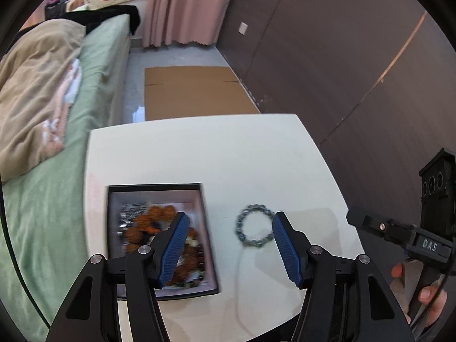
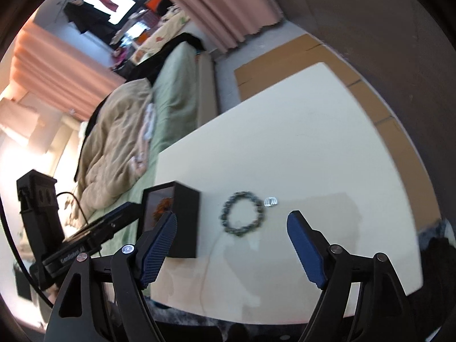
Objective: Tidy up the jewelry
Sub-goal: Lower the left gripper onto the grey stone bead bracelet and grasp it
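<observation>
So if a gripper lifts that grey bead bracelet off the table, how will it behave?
The bracelet is a loop of separate beads, so it will probably hang limp. Lying flat on the table, it is unlikely to roll. The rounded beads may slip between the pads, so hooking the loop seems safer.

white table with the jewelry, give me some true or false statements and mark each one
1. The grey bead bracelet lies on the white table, outside the black box. True.
2. The black box is empty. False: orange-brown beads lie inside it.
3. The right gripper is shut on the bracelet. False: its jaws stand wide apart with nothing between them.
4. Small silver rings lie right beside the bracelet. True.
5. The left gripper holds a necklace. False: its jaws are open and hold nothing.
</observation>
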Demonstrator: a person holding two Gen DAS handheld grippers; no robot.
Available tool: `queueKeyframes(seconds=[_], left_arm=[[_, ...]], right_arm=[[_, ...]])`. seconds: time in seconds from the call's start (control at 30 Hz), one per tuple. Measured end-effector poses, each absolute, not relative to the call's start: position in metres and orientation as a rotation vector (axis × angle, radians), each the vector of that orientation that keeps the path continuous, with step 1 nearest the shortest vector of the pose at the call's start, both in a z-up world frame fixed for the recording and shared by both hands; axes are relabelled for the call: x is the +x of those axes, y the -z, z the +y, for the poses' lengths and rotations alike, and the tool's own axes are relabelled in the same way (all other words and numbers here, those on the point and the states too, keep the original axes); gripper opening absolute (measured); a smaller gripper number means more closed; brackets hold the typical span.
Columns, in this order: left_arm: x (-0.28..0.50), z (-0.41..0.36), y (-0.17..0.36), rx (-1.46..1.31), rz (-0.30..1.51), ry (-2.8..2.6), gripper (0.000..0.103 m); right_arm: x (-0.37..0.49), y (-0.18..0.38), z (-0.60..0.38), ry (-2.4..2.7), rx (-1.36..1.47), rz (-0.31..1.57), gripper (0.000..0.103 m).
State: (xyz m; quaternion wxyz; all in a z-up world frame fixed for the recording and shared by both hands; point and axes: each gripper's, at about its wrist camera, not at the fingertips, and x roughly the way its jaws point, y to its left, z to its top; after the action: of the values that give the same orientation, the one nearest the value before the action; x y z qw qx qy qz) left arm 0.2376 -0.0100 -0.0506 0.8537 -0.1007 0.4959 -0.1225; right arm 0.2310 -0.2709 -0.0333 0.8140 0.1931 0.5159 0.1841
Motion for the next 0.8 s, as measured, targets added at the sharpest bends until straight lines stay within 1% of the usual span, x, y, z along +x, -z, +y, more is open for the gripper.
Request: queueKeyframes(seconds=[0.43,0.5,0.57,0.7,0.77,0.8], left_arm=[[0.252,-0.069,0.077,-0.12,1.104,0.344,0.061],[0.254,-0.078,0.082,-0.101,1.113,0.357,0.057],[0.256,-0.087,0.088,-0.076,1.126,0.365,0.05],[0.262,-0.105,0.103,-0.02,1.163,0.39,0.045],[0.266,-0.111,0.111,0.0,1.184,0.392,0.039],[0.267,-0.113,0.114,0.007,1.193,0.395,0.039]], right_arm=[[0.246,0.045,-0.314,-0.247,0.398,1.168,0.08],[0.247,0.045,-0.32,-0.229,0.401,1.171,0.08],[0.249,0.045,-0.326,-0.203,0.39,1.168,0.08],[0.254,0.046,-0.337,-0.144,0.373,1.168,0.08],[0.258,0.046,-0.342,-0.124,0.371,1.17,0.08],[0.259,0.047,-0.344,-0.116,0.371,1.171,0.08]])
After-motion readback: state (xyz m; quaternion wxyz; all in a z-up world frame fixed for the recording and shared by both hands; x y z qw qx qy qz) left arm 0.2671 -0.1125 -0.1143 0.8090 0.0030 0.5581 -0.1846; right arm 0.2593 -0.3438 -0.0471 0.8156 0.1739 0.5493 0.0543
